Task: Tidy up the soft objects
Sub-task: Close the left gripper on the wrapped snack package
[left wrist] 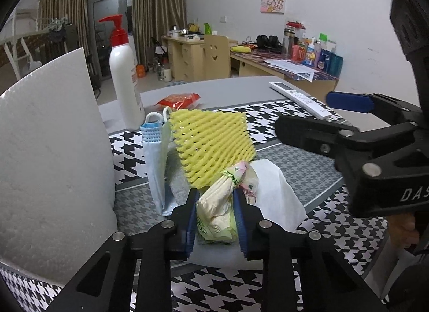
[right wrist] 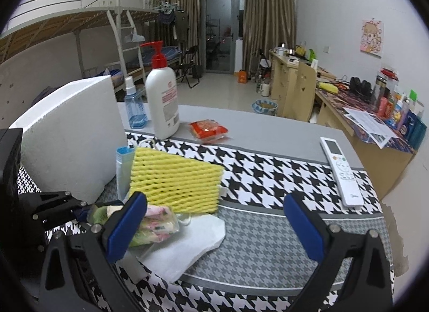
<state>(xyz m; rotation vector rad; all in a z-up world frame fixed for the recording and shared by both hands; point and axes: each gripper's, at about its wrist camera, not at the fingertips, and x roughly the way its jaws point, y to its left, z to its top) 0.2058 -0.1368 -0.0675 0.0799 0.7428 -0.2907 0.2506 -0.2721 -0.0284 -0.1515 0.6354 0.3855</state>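
My left gripper (left wrist: 217, 218) is shut on a soft tissue pack (left wrist: 218, 204) with a green and pink wrapper, held just above a white foam sheet (left wrist: 276, 194). The pack also shows in the right wrist view (right wrist: 158, 224). A yellow foam net (left wrist: 211, 143) stands leaning behind it, next to a blue face mask (left wrist: 156, 161). My right gripper (right wrist: 214, 220) is open and empty, to the right of the pack above the houndstooth cloth (right wrist: 268, 177). The net (right wrist: 177, 180) and the foam sheet (right wrist: 187, 247) lie ahead of it.
A large white foam block (left wrist: 51, 161) stands at the left. A white pump bottle (left wrist: 124, 78), a blue spray bottle (right wrist: 134, 105), a red snack packet (right wrist: 209, 129) and a white remote (right wrist: 340, 172) are on the table. Desks stand behind at the right.
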